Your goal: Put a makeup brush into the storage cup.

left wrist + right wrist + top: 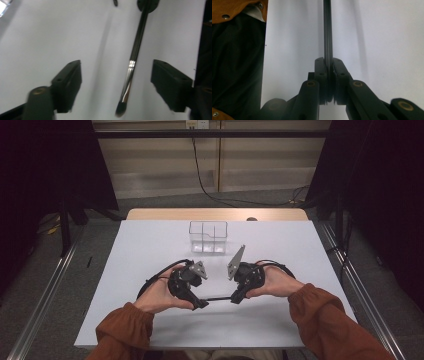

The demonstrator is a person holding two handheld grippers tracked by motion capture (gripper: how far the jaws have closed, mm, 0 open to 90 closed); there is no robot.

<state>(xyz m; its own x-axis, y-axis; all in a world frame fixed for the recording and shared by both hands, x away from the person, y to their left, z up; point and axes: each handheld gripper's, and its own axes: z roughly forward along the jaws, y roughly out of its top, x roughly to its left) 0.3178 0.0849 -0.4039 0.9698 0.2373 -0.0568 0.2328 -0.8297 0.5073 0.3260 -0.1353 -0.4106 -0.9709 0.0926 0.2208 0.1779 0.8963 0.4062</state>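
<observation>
Passing the makeup brush (132, 65) looks done: right gripper (329, 65) clamps its handle, left gripper (116, 82) stands released; clear organizer (208, 237) still waits.

No readable text, labels, brand marks, numbers or signs anywhere in the three views.
</observation>
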